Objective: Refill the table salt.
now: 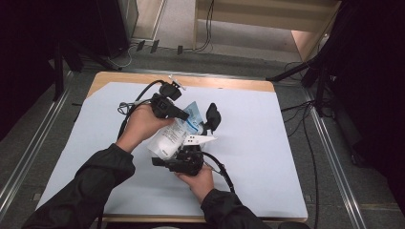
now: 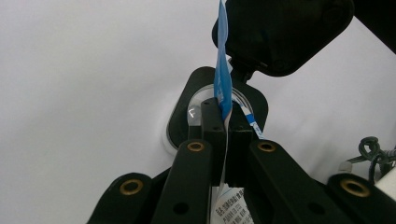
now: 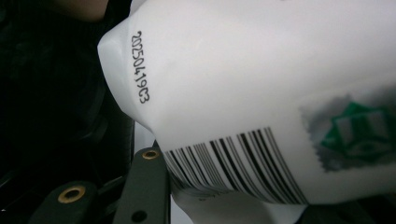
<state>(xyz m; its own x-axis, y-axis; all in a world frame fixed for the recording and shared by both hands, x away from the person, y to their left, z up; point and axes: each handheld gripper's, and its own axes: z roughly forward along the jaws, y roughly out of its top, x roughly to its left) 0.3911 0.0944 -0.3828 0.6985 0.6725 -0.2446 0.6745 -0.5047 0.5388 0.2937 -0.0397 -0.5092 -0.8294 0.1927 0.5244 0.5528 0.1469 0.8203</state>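
While the left gripper (image 1: 187,114) has its fingers (image 2: 212,123) clenched on the blue top edge of the white pouch (image 1: 169,138), the right gripper (image 1: 193,149) grasps the pouch's lower body, its fingers (image 3: 144,184) against the barcode side. Held between both above the desk (image 1: 267,157), the pouch seems braced for tearing open, though the seal itself is hard to make out.
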